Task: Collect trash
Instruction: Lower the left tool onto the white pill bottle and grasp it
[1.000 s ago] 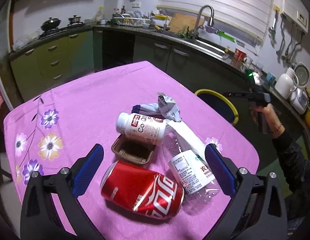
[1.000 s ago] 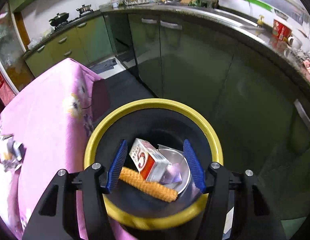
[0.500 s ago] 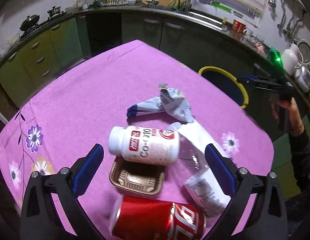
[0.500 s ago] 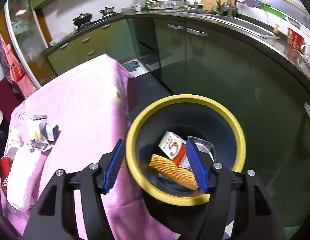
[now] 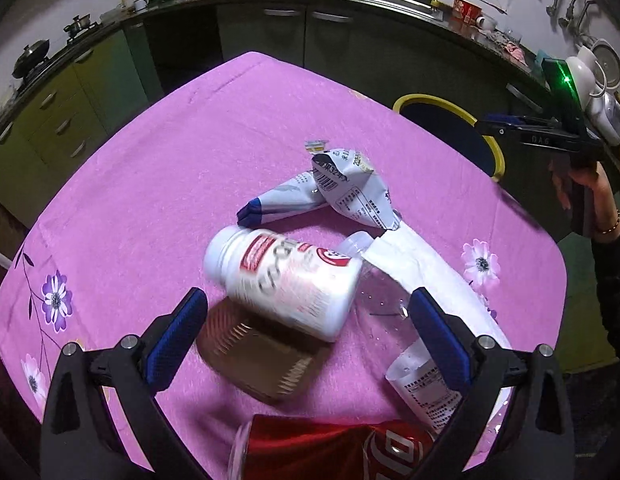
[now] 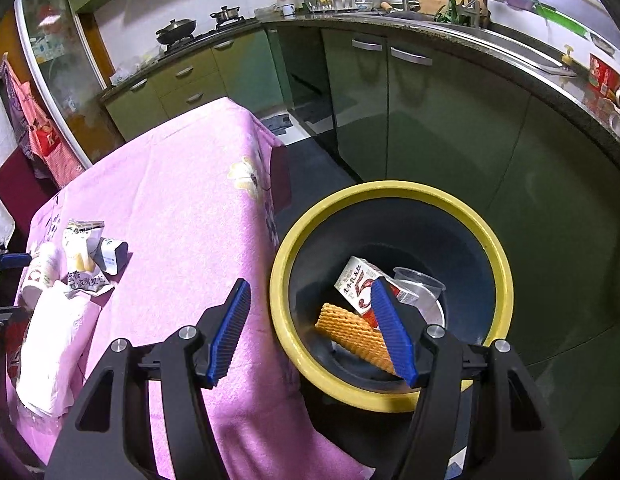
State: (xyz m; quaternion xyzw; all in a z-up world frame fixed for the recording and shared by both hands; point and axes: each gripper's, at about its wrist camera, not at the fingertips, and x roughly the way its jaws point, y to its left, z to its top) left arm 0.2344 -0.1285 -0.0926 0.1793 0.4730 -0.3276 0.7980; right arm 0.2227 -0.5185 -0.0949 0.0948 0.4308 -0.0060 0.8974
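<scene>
Trash lies heaped on the pink tablecloth [image 5: 158, 184]: a white pill bottle [image 5: 284, 278] on its side between the wide-open, empty fingers of the left gripper [image 5: 306, 332], resting on a brown tray [image 5: 256, 360]. Beyond it sits a crumpled wrapper [image 5: 349, 190]; nearer, a red can [image 5: 337, 450]. The right gripper [image 6: 310, 332], also spread and empty, hangs over the yellow-rimmed bin [image 6: 485, 240], which holds a carton [image 6: 355, 286], a wafer [image 6: 351, 334] and a clear cup [image 6: 419, 284].

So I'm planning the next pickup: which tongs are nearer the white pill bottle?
Left. The left tongs hang open just above the white pill bottle. The right tongs are off past the table edge, by the yellow-rimmed bin.
</scene>
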